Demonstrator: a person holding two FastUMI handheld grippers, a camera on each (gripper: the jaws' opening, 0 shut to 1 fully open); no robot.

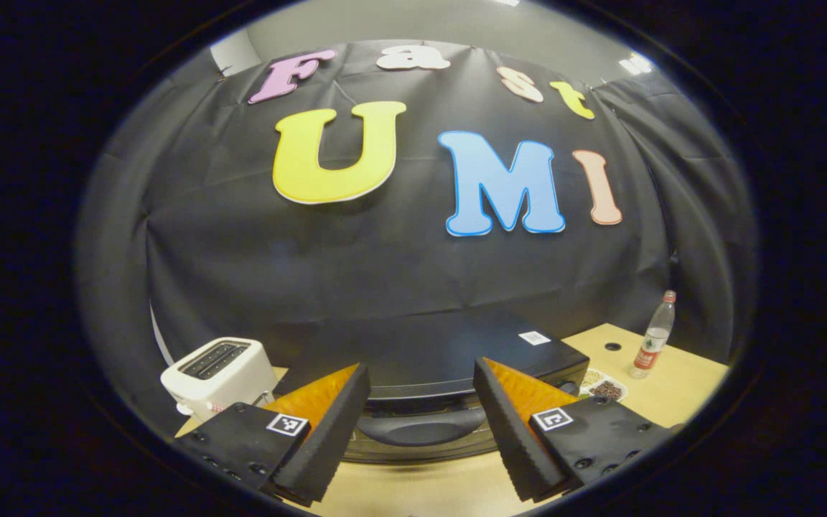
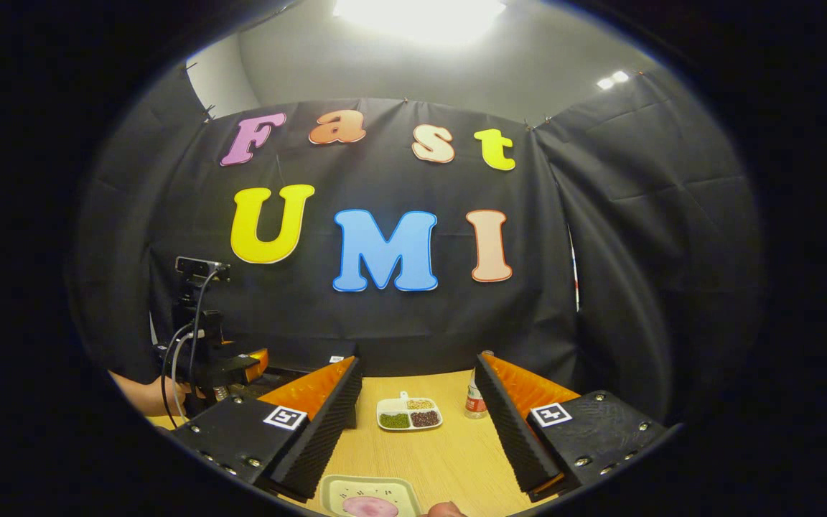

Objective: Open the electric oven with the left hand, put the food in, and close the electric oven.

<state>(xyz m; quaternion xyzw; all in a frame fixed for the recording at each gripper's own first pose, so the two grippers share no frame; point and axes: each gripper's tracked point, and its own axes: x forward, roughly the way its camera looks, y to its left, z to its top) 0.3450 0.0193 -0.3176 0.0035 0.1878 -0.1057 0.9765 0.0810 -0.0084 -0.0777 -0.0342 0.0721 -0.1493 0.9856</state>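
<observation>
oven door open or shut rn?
Shut. The oven door stands upright with its handle at top, framed between the open left gripper fingers, untouched.

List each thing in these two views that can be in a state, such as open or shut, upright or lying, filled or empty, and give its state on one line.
electric oven: door shut, handle ungrasped
left gripper: open, fingers either side of the oven handle
right gripper: open, holding nothing
toaster: upright, slots look empty
bottle: upright, capped
divided dish: filled in three compartments
food tray: on the table, food on it
</observation>
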